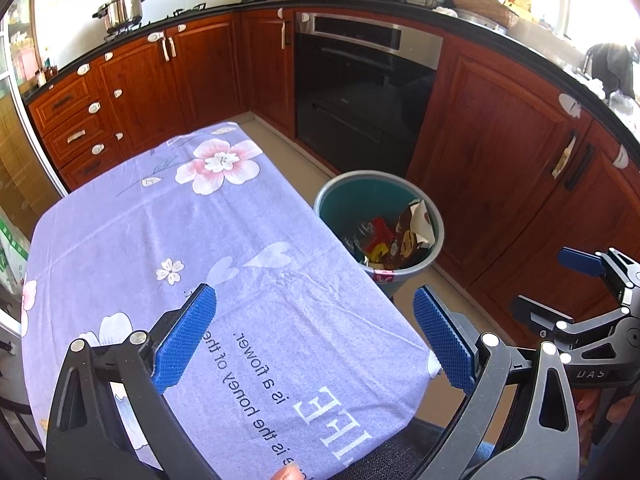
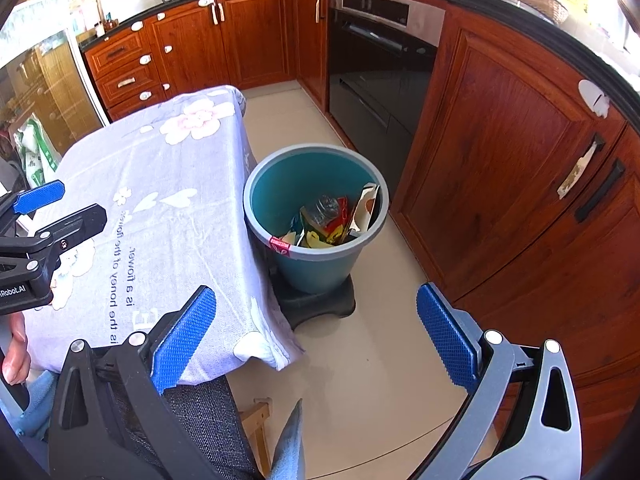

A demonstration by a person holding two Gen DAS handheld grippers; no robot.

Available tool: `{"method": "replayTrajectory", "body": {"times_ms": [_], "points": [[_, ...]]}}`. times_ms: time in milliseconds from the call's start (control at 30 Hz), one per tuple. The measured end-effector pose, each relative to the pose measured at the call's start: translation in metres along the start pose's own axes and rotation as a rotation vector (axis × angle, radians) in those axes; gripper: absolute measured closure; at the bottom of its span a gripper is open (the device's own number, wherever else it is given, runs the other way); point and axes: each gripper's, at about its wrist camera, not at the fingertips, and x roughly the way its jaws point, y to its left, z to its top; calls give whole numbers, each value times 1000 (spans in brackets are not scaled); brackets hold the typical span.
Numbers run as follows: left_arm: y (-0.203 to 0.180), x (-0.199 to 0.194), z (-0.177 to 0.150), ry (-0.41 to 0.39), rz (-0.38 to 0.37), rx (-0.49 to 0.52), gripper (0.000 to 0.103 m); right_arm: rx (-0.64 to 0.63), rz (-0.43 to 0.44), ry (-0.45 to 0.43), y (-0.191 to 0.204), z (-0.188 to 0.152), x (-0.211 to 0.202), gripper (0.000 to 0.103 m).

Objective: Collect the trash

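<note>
A teal trash bin stands on the floor beside the table, on a black base. Several crumpled wrappers lie inside it. My left gripper is open and empty, held above the near part of the table. My right gripper is open and empty, held over the floor near the table's corner, short of the bin. The right gripper also shows at the right edge of the left wrist view, and the left gripper at the left edge of the right wrist view.
The table is covered by a lilac flowered cloth. Red-brown kitchen cabinets and a black oven stand behind the bin. A grey chair seat is at the near table edge. Tiled floor lies to the right.
</note>
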Motion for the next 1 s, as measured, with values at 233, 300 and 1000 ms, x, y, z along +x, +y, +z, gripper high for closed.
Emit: {"method": "replayTrajectory", "body": {"times_ms": [233, 300, 1000], "points": [[1, 12, -5, 14, 17, 7, 4, -9, 4, 36, 4, 0, 18, 7], [0, 14, -6, 14, 22, 10, 4, -12, 3, 43, 4, 0, 21, 7], [1, 20, -12, 12, 41, 26, 4, -19, -2, 76, 8, -2, 35, 7]]}}
